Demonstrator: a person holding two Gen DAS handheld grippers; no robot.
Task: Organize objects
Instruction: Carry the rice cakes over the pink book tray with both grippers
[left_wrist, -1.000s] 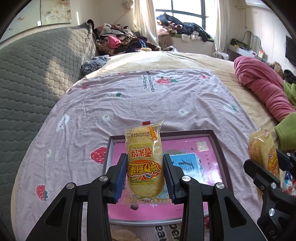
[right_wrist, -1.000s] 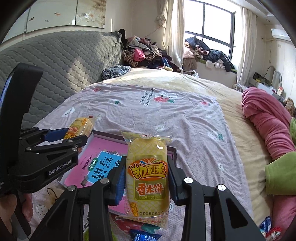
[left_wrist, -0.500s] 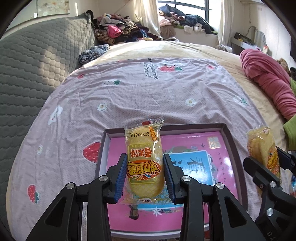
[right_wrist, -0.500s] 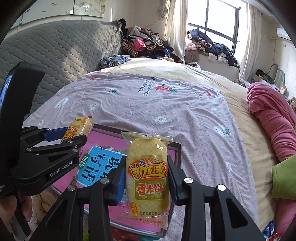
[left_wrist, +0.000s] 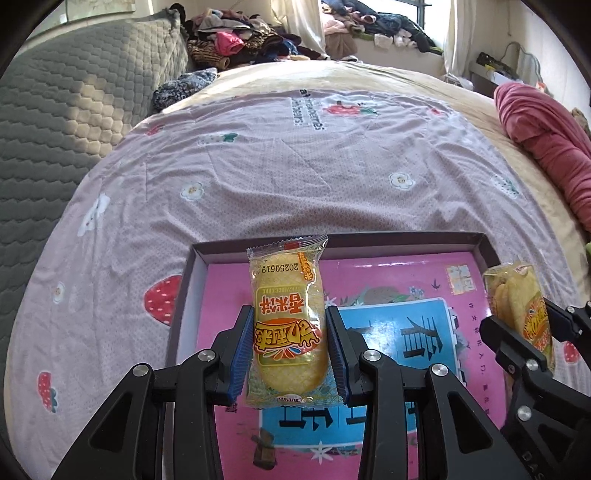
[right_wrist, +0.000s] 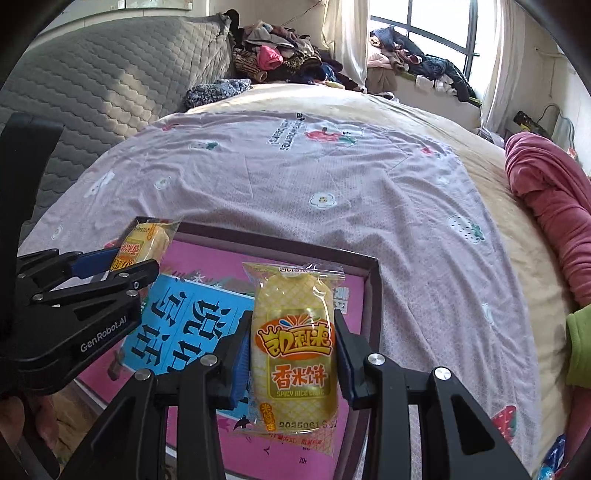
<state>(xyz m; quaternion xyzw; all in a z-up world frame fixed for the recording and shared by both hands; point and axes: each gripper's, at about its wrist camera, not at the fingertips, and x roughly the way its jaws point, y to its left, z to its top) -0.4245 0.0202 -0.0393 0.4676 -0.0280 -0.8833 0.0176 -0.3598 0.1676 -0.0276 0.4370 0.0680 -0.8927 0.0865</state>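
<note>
Two yellow spicy rice cracker packets, one per claw. Left packet (left_wrist: 289, 325) pinched between the blue pads of the left claw (left_wrist: 289, 347), label upside down, hanging over the near left part of a shallow dark-rimmed box (left_wrist: 486, 246). Right packet (right_wrist: 295, 349) pinched in the right claw (right_wrist: 292, 354), label upright, above the box's right side near its rim. In the box: a pink book (left_wrist: 384, 280) with a blue panel of Chinese characters, lying flat and filling the bottom. Box resting on a lilac bedsheet (left_wrist: 295, 173) printed with strawberries and flowers, spread over a beige bed. Grey quilted headboard (left_wrist: 66, 110) to the left, rolled pink blanket (left_wrist: 546, 144) at the right edge, heaped clothes (left_wrist: 236, 40) beyond the bed under the window.
</note>
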